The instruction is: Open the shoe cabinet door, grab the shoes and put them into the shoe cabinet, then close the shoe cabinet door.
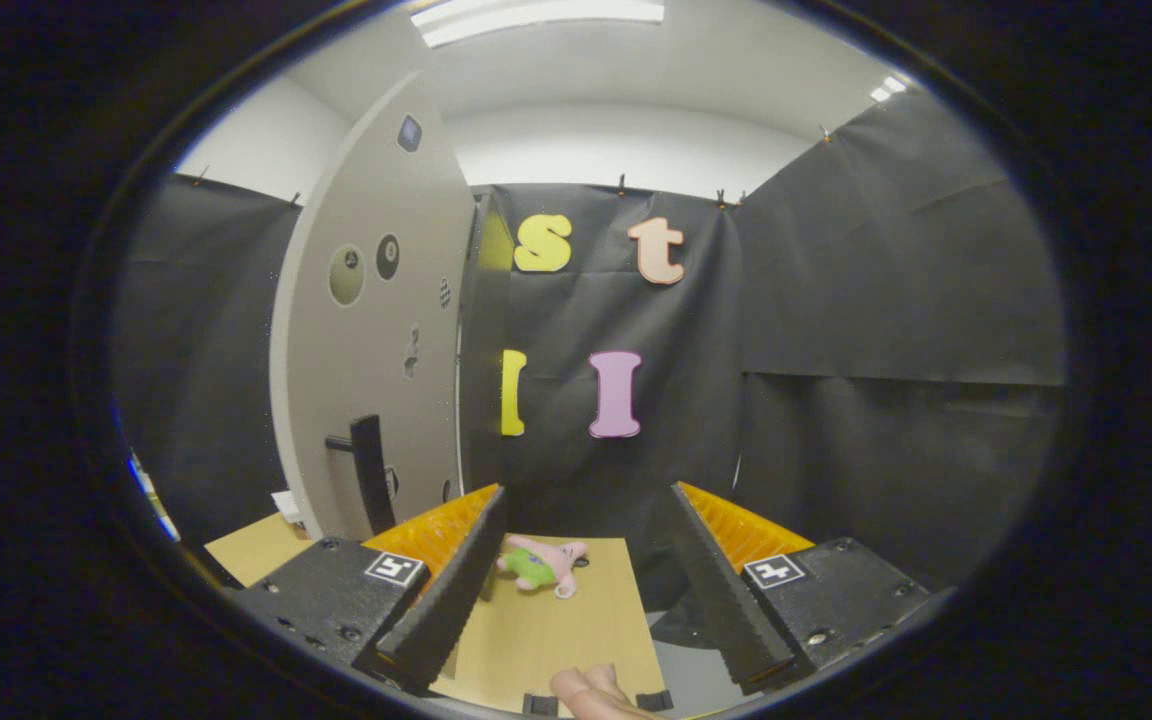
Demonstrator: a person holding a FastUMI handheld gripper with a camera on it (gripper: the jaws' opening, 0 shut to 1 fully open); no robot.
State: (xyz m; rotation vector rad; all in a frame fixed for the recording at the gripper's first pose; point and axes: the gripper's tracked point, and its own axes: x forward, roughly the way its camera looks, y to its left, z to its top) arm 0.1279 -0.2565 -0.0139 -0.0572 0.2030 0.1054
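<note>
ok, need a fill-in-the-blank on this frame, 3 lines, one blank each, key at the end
1. The gripper has its fingers spread, so it is ____.
2. The plush toy lies on the ____ board between the fingers.
3. The black handle sits on the cabinet door, off to the ____ of the gripper.

Missing words: open; cardboard; left

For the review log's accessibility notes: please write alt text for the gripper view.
The gripper has its jaws open and empty above a tan table, with a small pink and green plush toy lying just ahead between them. A grey cabinet door with a dark handle stands beyond the left finger.
</note>
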